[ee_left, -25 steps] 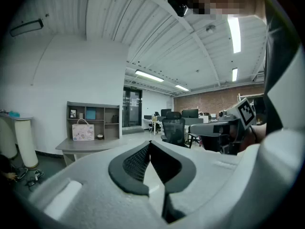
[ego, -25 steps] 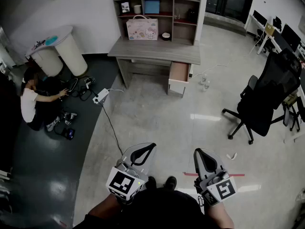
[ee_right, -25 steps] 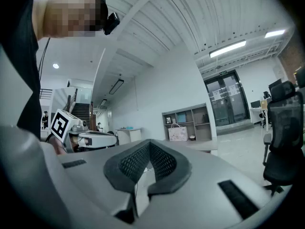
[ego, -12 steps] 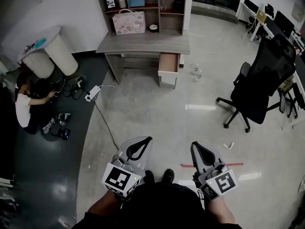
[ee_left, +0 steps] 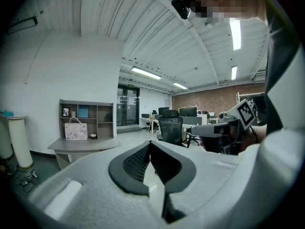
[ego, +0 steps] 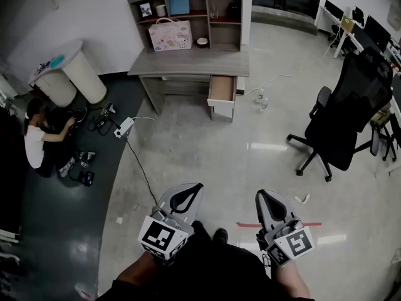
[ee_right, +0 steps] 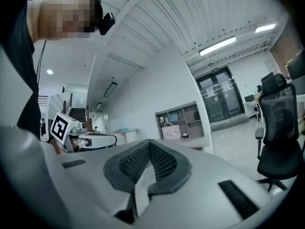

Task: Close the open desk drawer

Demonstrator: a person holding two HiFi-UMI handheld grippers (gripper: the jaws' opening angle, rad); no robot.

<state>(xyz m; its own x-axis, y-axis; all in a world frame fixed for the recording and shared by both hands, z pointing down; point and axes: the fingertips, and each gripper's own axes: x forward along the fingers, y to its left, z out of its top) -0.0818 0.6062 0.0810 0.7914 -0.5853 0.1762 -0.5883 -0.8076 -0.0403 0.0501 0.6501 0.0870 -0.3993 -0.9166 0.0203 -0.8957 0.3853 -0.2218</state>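
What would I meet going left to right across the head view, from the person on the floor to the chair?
Crouching person → power strip → pink bag → open drawer → black office chair.

The left hand-held gripper [ego: 191, 190] and the right hand-held gripper [ego: 263, 199] share one build: pale grey shells, black ribbed pads [ee_left: 136, 162] and a white cube [ego: 161, 238] with a black square marker. The person wears dark clothes [ego: 207, 271] and black shoes [ego: 220, 236].

Drawer [ego: 222, 88] in desk [ego: 188, 63], chair [ego: 351, 105] right, person [ego: 39, 144] left
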